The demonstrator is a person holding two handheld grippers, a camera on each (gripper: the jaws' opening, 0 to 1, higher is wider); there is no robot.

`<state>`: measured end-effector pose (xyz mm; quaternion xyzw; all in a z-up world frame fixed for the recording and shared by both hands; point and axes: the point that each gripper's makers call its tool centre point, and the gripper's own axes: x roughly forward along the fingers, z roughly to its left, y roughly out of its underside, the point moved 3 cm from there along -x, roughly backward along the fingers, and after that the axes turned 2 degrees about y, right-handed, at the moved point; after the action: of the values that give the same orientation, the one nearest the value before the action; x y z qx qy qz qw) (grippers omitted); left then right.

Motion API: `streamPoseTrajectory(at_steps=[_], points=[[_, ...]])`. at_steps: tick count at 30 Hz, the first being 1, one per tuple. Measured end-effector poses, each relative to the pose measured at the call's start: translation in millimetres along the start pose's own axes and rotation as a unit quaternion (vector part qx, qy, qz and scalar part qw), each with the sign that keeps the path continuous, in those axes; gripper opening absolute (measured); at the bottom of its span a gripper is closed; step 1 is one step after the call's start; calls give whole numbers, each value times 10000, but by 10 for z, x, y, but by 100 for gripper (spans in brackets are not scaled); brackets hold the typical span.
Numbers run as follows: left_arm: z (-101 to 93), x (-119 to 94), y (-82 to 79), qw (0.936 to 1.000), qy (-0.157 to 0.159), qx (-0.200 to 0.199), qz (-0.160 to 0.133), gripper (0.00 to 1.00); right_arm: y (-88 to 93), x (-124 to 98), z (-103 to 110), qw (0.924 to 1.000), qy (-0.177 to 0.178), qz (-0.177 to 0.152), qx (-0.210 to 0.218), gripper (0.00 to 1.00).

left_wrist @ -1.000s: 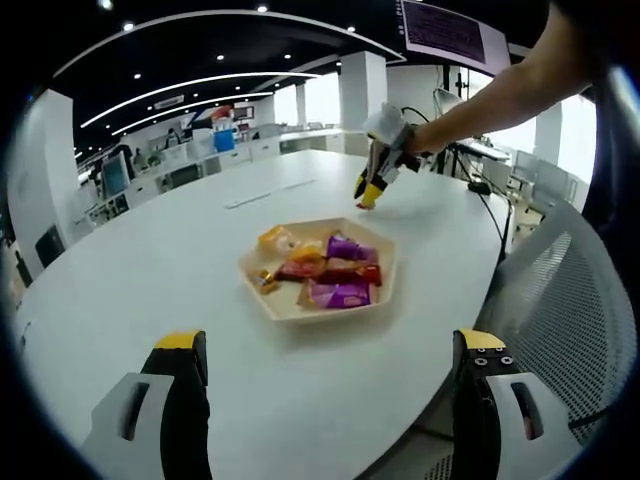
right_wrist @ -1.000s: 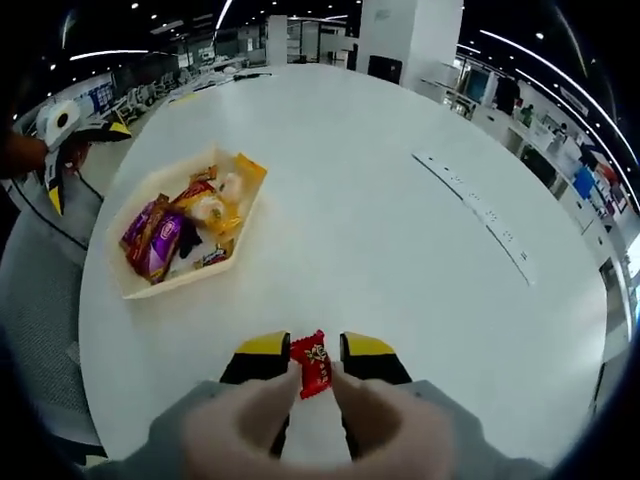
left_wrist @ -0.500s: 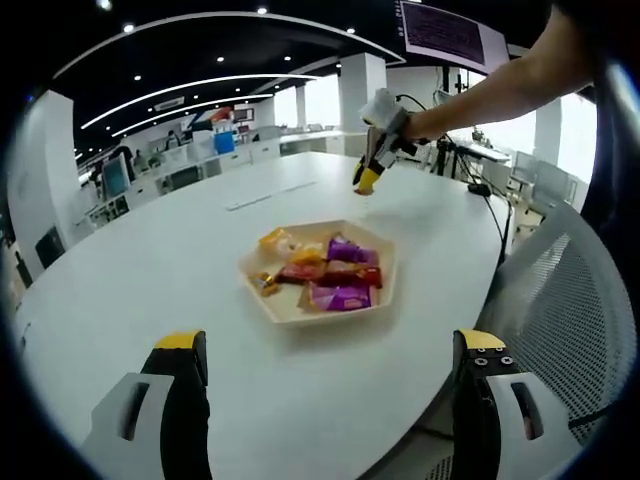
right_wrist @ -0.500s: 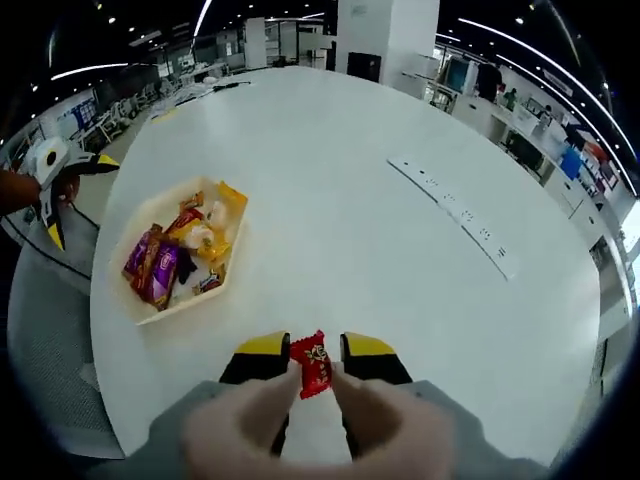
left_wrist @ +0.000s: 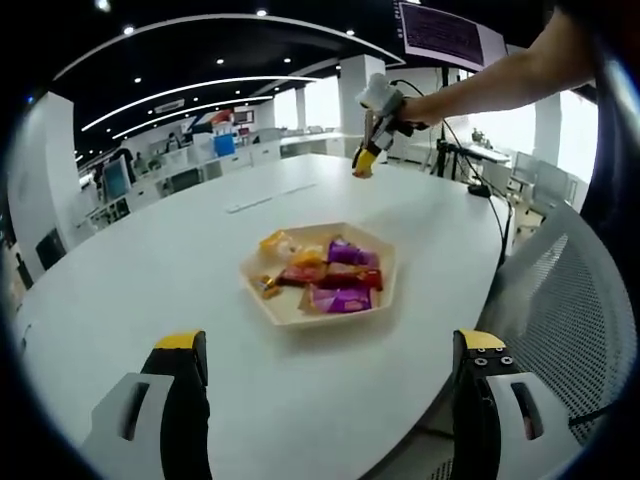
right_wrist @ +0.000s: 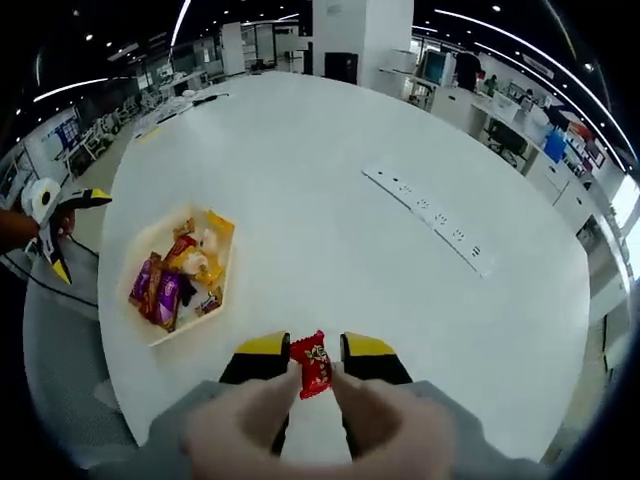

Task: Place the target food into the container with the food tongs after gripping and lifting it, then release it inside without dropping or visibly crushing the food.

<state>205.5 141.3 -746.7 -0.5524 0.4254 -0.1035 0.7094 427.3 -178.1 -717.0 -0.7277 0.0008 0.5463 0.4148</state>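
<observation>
R gripper [right_wrist: 315, 358] clamped on red candy [right_wrist: 315, 364], high above white table [right_wrist: 330, 220]; tray [right_wrist: 183, 275] (snacks inside) sat well apart. L gripper [left_wrist: 330, 375] jaws apart, nothing between.

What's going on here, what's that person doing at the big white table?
A person holds a gripper in each hand. The right gripper is shut on a red-wrapped candy and held high above the white table. The tray of wrapped snacks sits near the table's edge; the candy is not yet over it. The left gripper is open and holds nothing, pointed toward the tray.
</observation>
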Motion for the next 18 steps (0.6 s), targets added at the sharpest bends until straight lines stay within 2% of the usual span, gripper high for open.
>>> streamPoseTrajectory(at_steps=[14, 18], points=[[0, -2, -11, 10000, -5, 28, -34, 99, -154, -66, 51, 9999, 130, -13, 31, 18], [3, -7, -17, 10000, -17, 27, -58, 99, -203, -113, 179, 9999, 141, -42, 25, 18]])
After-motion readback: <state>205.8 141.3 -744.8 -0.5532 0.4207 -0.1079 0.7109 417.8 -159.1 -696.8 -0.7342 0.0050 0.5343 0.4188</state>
